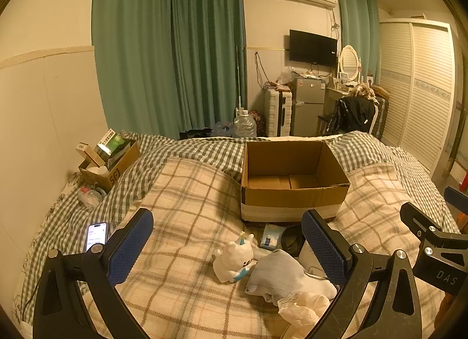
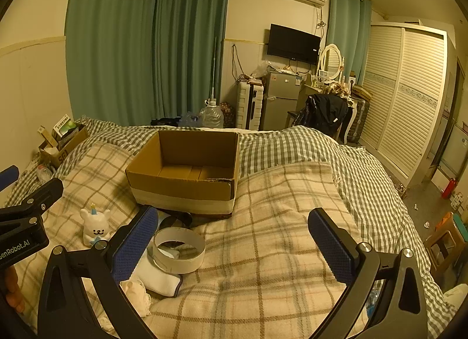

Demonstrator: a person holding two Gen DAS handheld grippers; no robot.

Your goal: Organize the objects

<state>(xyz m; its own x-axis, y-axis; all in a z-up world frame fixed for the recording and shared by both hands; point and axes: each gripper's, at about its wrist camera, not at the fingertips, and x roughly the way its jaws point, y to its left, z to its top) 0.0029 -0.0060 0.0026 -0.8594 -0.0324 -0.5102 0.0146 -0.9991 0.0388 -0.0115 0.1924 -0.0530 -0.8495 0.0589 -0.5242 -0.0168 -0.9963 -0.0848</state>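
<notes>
An open, empty cardboard box stands on the plaid blanket. In front of it lie a white bear toy, a grey sock, cream lace cloth, a small blue packet, a black item, and a white tape roll on a white cloth. My left gripper is open above the bear. My right gripper is open, its left pad beside the tape roll. Neither holds anything.
A lit phone lies on the bed at left. A smaller box of items sits by the wall. Beyond the bed are green curtains, a water jug, a fridge, a chair with a jacket and a wardrobe.
</notes>
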